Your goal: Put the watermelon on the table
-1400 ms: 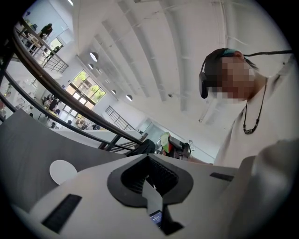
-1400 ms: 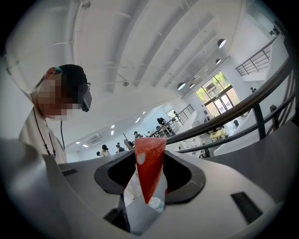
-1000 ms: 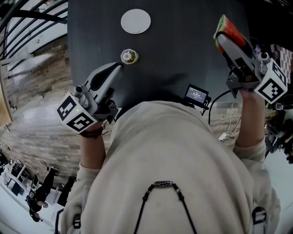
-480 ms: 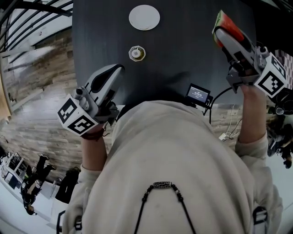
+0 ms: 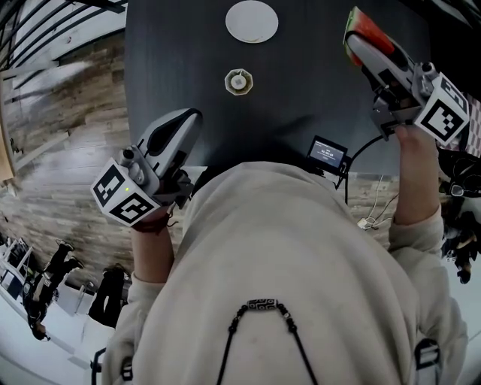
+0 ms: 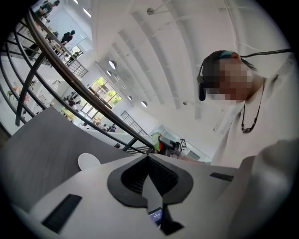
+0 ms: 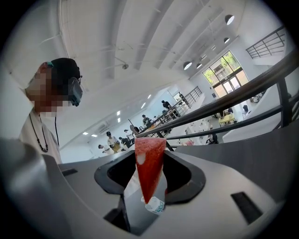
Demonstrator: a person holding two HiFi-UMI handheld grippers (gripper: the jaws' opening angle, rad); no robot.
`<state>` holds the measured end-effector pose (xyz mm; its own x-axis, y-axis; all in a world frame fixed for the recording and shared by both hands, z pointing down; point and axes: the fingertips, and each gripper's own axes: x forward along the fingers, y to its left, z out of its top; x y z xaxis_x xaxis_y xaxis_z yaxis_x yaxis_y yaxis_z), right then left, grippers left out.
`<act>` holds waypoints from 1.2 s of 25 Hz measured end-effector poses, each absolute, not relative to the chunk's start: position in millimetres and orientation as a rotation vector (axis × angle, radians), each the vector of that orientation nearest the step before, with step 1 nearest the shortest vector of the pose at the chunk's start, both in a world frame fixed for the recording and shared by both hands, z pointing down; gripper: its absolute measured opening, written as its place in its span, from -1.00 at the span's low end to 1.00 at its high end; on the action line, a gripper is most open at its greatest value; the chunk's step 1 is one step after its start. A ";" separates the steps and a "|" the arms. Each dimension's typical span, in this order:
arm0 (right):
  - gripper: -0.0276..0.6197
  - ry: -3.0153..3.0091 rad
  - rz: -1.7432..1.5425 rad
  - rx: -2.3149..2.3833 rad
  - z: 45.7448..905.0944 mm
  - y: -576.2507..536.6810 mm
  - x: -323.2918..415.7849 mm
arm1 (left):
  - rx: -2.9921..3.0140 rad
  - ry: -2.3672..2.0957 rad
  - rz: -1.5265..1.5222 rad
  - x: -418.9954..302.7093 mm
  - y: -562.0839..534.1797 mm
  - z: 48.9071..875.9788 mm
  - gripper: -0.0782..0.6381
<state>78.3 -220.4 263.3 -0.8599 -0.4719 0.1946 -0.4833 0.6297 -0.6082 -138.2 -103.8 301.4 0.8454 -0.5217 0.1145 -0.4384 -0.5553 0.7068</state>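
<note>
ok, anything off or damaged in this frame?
Nothing spilled or tipped. One oddity: the watermelon slice, clamped in the right hand-held gripper, has a pale spot on its red face near the wide end. White plate and small cup sit level on the table.

The head camera sits on the person's head and looks steeply down past the chest onto the near part of the table. The left gripper is at its left and the right gripper at its right, both close below.

Each gripper camera rides just behind its own jaws and faces roughly level across the table, wide enough to take in the ceiling and the railing. The left gripper view catches the person at its right edge, the right gripper view at its left.

The head and left gripper views share the plate. The head and right gripper views share the watermelon.
</note>
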 end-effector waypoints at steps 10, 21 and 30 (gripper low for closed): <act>-0.31 -2.764 1.103 0.798 299.7 -231.5 81.9 | 2.200 -0.733 -0.144 -134.8 -96.9 313.7 -0.79; -0.31 -2.710 1.150 0.754 339.5 -258.9 67.8 | 2.135 -0.772 -0.139 -145.8 -104.4 330.9 -0.79; -0.31 -2.621 1.189 0.738 393.7 -273.9 61.4 | 2.092 -0.793 -0.137 -151.7 -104.6 345.3 -0.79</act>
<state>61.4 -273.9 393.7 -0.8630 -0.3671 0.3470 -0.5029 0.5593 -0.6590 -151.7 -104.6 345.3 0.7908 -0.5836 0.1843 -0.4876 -0.4188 0.7661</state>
